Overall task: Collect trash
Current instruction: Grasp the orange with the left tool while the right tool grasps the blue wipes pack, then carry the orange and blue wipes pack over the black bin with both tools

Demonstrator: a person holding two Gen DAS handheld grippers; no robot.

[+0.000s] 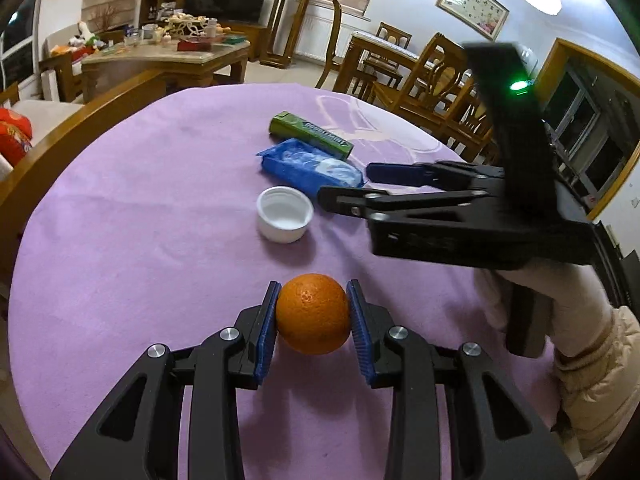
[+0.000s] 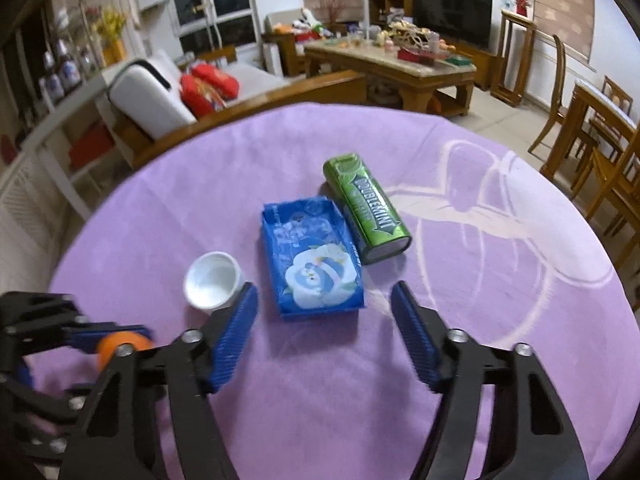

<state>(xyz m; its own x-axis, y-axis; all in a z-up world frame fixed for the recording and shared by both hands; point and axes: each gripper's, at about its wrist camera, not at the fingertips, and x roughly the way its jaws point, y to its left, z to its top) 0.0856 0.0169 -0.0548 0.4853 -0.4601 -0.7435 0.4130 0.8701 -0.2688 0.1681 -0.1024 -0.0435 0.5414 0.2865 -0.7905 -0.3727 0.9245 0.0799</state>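
Observation:
An orange [image 1: 312, 314] sits between the blue pads of my left gripper [image 1: 314, 283], which is shut on it just above the purple tablecloth [image 1: 140, 240]. In the right wrist view the orange [image 2: 116, 346] and the left gripper [image 2: 132, 340] show at the lower left. My right gripper [image 2: 324, 286] stands open, its tips on either side of the near end of a blue tissue pack [image 2: 312, 256] without touching it. A green gum canister [image 2: 368, 208] lies on its side to the right of the pack. A white plastic cup [image 2: 213, 280] stands to its left, close to the right gripper's left fingertip.
The round table's far edge [image 2: 320, 106] borders a wooden sofa frame [image 2: 260, 96]. Wooden dining chairs [image 1: 436, 76] stand past the right side. A coffee table [image 2: 392, 68] with clutter and a TV sit farther back. A person's cream sleeve [image 1: 592, 360] holds the right gripper.

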